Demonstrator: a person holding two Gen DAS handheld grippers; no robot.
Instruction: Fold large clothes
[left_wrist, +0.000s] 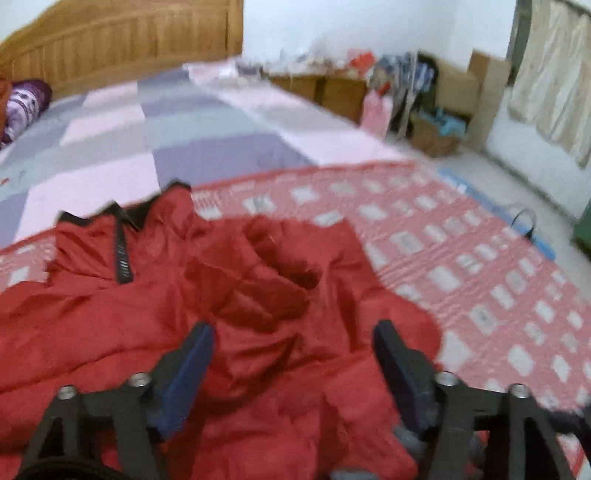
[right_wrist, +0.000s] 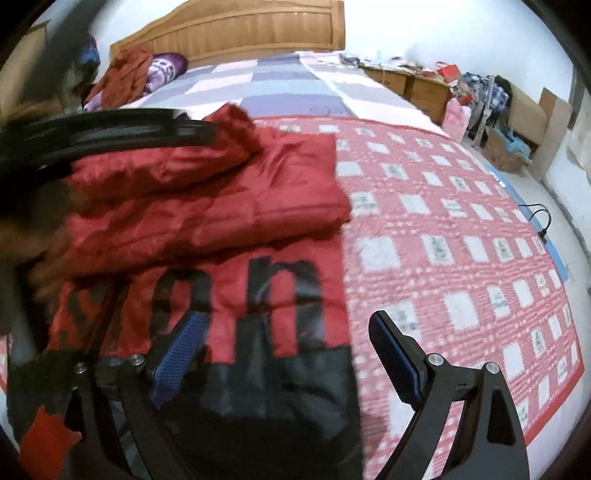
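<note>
While the red jacket (right_wrist: 207, 206) lies partly folded on the pink patterned quilt (right_wrist: 461, 229) covering the bed (left_wrist: 207, 136), both tools hover over it, wide apart and holding nothing: the left tool (left_wrist: 293, 332) above rumpled fabric near the collar (left_wrist: 122, 218), the right tool (right_wrist: 288, 321) above the black hem. Folding seems midway; next, I judge, each must pinch an edge and carry it across.

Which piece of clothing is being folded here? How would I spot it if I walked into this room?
Find the bed with the wooden headboard; its near half is covered by a pink patterned quilt. On that quilt lies a puffy red jacket. Unlike the orange-brown cloth by the pillow, it has large black lettering and a black band.
</note>
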